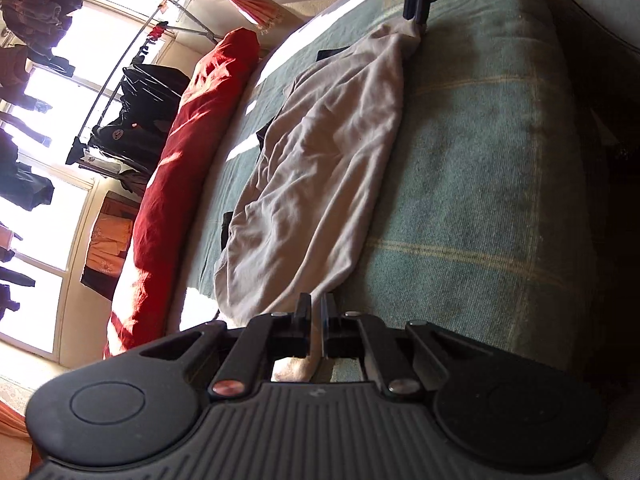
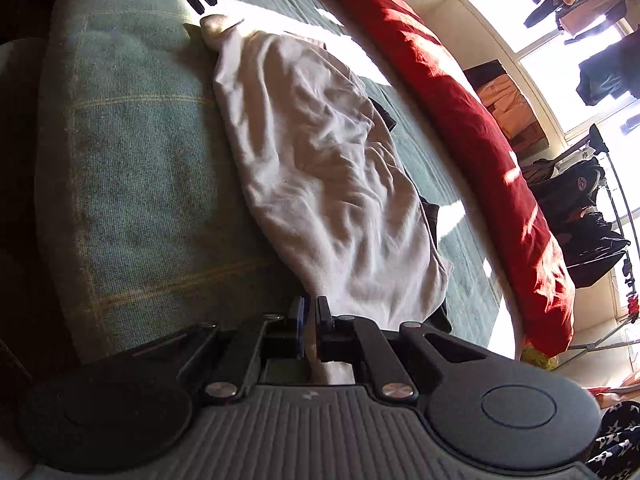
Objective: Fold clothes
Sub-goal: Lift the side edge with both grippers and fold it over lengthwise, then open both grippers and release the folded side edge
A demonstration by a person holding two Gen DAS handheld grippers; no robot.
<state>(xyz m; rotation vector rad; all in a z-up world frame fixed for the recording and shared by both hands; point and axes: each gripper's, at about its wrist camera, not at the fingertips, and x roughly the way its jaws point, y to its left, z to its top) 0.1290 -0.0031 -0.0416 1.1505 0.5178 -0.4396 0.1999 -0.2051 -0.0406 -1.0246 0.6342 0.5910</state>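
On green blanket (image 1: 480,168), beige garment (image 1: 320,184) stretched lengthwise between grippers

You can't see dark cloth (image 1: 265,138) well: beige garment (image 1: 320,168) covers most, only small bits stick out. Garment corner (image 1: 316,344) hidden between your left gripper (image 1: 318,312) fingers. Right gripper (image 2: 310,312) hides other corner same way. Top edge cuts off other gripper's arm in both views. Window glare washes out hanging clothes (image 1: 24,92). Red duvet (image 2: 460,120) runs off top edge. Star-print fabric (image 2: 618,440) cut by corner.
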